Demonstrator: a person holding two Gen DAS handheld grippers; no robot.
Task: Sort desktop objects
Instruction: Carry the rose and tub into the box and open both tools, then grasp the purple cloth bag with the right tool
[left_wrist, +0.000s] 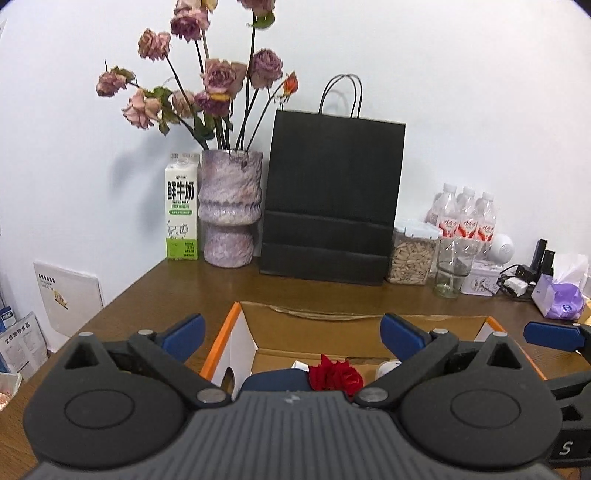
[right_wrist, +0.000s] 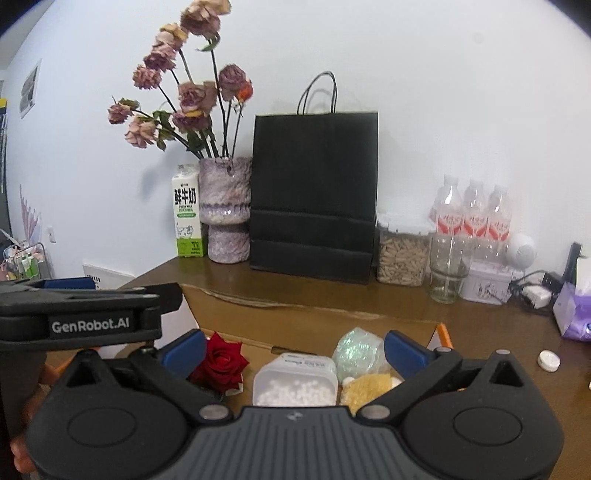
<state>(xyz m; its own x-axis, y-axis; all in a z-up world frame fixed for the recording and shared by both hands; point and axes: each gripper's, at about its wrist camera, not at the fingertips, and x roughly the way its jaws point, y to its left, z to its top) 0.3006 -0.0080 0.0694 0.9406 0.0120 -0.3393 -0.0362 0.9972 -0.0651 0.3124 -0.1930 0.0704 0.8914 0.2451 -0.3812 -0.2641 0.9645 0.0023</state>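
While both tongs (left_wrist: 291, 332) (right_wrist: 293, 350) gape empty, the cardboard box (right_wrist: 236, 306) holds a red rose (right_wrist: 221, 363) and tub (right_wrist: 295, 384).

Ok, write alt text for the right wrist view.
The open right gripper hovers empty over a cardboard box holding a red rose, a tub of white beads and glittery packets. Behind stand a black paper bag and vase of dried roses.

A brown wooden desk (left_wrist: 155, 295) meets plain white wall (left_wrist: 461, 92).
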